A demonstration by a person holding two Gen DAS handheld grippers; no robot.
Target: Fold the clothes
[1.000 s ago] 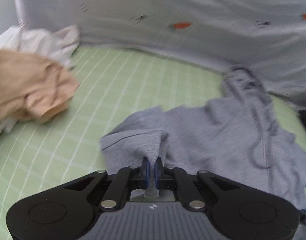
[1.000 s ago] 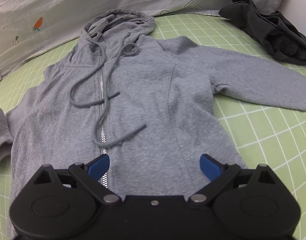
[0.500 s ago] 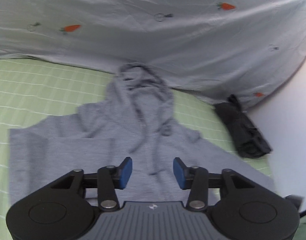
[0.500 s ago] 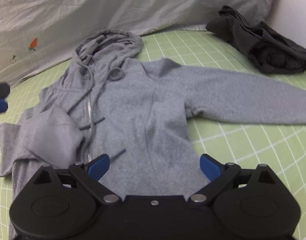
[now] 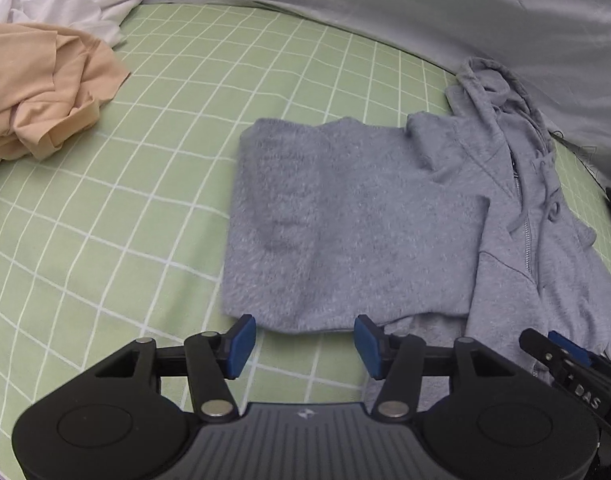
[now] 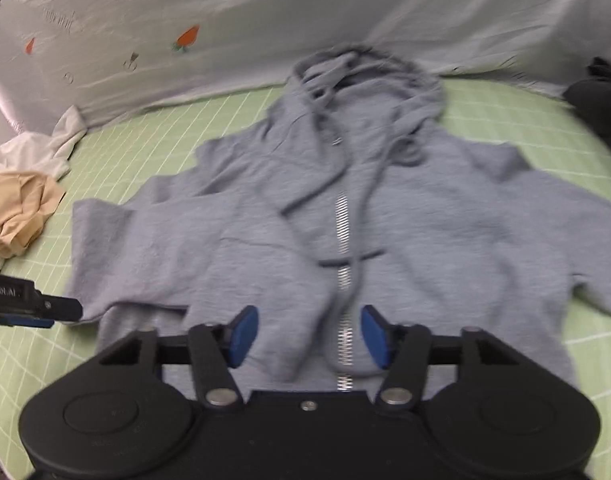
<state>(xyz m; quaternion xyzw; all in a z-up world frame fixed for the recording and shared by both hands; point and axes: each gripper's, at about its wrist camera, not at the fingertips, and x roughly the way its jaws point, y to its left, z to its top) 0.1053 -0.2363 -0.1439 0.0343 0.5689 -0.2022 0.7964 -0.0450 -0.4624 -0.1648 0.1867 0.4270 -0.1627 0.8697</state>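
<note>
Left wrist view: left gripper [image 5: 304, 346] jaws spread, nothing between them. Grey zip hoodie [image 5: 357, 220] lies flat on the bed, just ahead of the jaws and running off to their right. One sleeve is folded over the body, making a neat rectangular panel with its lower edge right at the jaw tips. Hood [image 5: 491, 84] bunched far ahead-right; zipper [image 5: 526, 232] and drawstrings show to the right of the folded panel. Green checked sheet [image 5: 145, 208] under it all. Far ahead-left of the jaws: crumpled beige garment [image 5: 41, 92] with white cloth [image 5: 77, 0] behind it. Grey carrot-print cover [image 5: 425, 8] along the back. Right gripper tip [image 5: 565, 354] shows at the right edge, over the hoodie hem.

Right wrist view, blurry: right gripper [image 6: 310, 336] jaws spread, empty, hovering over the hoodie's lower front with the zipper running between them. Hood straight ahead, folded sleeve to the left, other sleeve stretched out right. Dark garment [image 6: 597, 96] far ahead-right. Left gripper tip at left edge.
</note>
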